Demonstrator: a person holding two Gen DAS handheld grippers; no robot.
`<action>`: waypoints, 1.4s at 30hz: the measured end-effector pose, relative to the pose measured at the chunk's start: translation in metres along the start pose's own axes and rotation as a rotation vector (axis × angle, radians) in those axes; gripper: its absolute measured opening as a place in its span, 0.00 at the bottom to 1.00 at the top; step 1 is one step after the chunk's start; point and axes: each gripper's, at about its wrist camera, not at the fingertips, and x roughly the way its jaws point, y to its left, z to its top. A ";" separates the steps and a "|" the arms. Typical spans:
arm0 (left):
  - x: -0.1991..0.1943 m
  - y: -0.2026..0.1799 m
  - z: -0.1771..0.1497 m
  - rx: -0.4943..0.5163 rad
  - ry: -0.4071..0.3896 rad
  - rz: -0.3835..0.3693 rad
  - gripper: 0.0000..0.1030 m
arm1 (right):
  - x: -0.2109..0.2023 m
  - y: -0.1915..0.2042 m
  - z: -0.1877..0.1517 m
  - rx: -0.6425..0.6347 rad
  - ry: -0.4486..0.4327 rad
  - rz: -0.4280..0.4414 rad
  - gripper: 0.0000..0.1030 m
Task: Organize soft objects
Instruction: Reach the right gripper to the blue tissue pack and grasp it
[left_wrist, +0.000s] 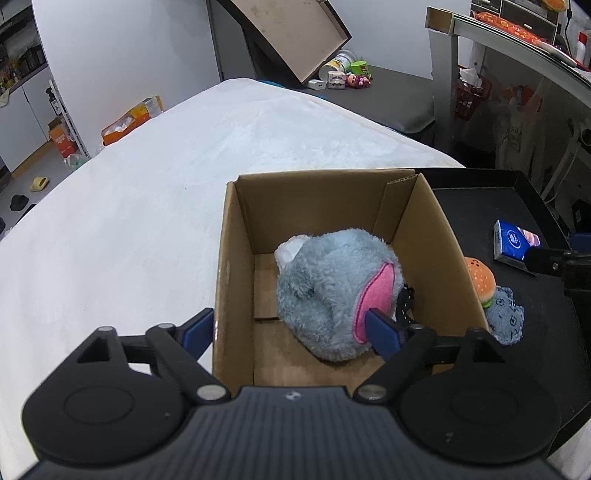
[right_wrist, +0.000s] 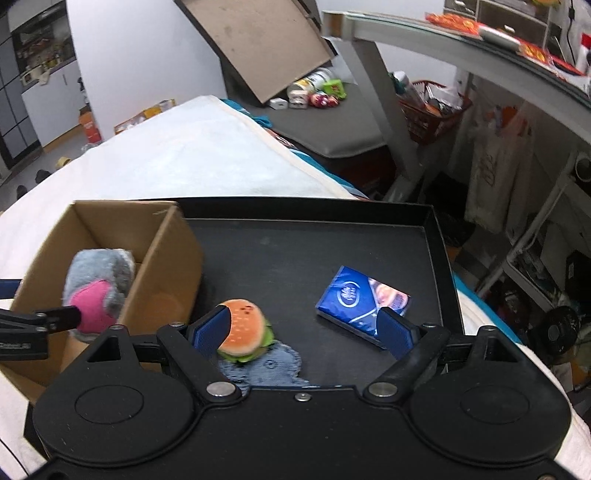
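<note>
The blue tissue pack carries a round white logo whose wording is too small to read. The grey plush, fluffy with a pink patch, lies inside the cardboard box at the black tray's left edge. Left gripper: jaws wide, straddling the box wall. Right gripper: jaws wide, empty, above a burger plush resting on a blue cloth.
</note>
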 end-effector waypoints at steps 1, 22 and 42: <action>0.001 -0.001 0.001 0.000 -0.002 0.000 0.87 | 0.003 -0.003 0.000 0.007 0.004 -0.003 0.85; 0.005 -0.010 0.007 0.050 0.009 0.028 0.89 | 0.064 -0.032 0.000 0.079 0.070 -0.058 0.93; 0.006 -0.011 0.007 0.061 0.003 0.031 0.90 | 0.091 -0.031 -0.003 0.083 0.095 -0.124 0.81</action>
